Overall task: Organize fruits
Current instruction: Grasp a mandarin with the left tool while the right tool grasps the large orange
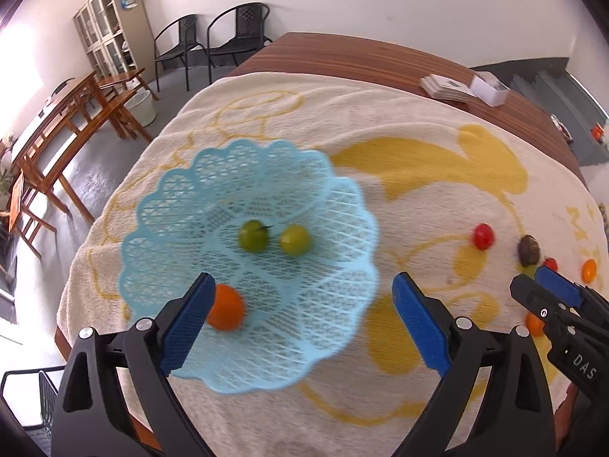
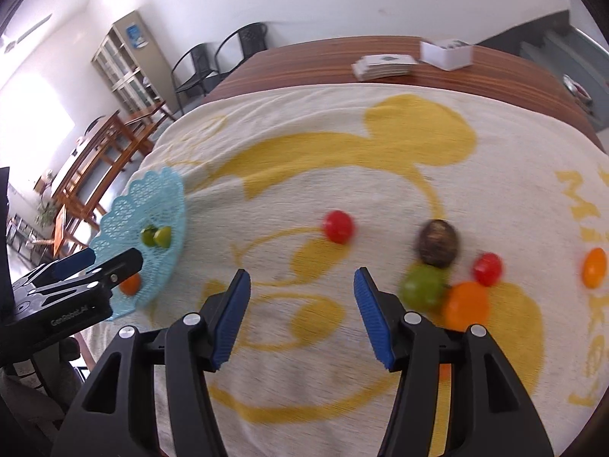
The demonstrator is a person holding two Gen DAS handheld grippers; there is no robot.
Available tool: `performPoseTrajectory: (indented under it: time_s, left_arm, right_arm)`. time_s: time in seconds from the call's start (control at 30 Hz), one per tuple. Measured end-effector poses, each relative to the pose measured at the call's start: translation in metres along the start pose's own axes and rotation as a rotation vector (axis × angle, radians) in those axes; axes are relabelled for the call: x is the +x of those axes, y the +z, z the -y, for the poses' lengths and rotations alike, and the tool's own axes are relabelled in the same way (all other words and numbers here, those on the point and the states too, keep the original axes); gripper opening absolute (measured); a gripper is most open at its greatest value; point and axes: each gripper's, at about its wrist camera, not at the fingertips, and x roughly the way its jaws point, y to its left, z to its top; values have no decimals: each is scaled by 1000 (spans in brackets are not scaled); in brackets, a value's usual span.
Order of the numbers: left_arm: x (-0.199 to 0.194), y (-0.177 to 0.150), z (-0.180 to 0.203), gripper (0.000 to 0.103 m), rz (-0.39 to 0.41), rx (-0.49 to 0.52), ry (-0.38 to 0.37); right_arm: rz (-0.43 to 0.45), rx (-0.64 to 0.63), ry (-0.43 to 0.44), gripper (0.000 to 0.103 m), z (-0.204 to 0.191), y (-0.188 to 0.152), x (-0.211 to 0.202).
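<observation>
My left tongs (image 1: 300, 297) are spread wide and hold nothing, hanging over the near side of the pale blue lattice plastic basket with the scalloped rim (image 1: 160, 198). That basket sits on a cream towel with a yellow cartoon print (image 1: 418, 133), which covers most of the brown wooden table (image 1: 342, 51). Inside the basket I see two small green round fruits (image 1: 253, 236) side by side near the middle, and a small orange round fruit (image 1: 226, 306) nearer to me, just beside the left blue pad.

My right tongs (image 2: 302, 283) are also spread and empty, above bare towel. Ahead of them a red cherry tomato (image 2: 338, 226) lies alone. To the right is a cluster: a dark brown mottled egg-shaped fruit (image 2: 438, 243), a green round fruit (image 2: 423, 287) just below it, a larger orange fruit (image 2: 466, 304) touching the green one, and a second red tomato (image 2: 488, 268) close by. Another small orange oval fruit (image 2: 594, 267) lies well apart at the right edge. At the table's far end are a stack of white cards (image 2: 384, 65) and a white box (image 2: 446, 53).
</observation>
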Motion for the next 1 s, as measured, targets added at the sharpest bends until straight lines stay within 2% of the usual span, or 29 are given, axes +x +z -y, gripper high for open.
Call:
performPoseTrajectory:
  time_s: [0.53,0.8,1.0]
  left_arm:
    - [-19,-19,132,95,-7,147,-103]
    - [-13,-28,194,95,-32,207,-149]
    - [-2,-37,224,95,-68,228,-170]
  right_arm:
    - [21,134,-111,64,122,-21,-44]
    - [25,211,-174,64,186,-27,-54]
    - [34,257,-211,64,226,-29,-61]
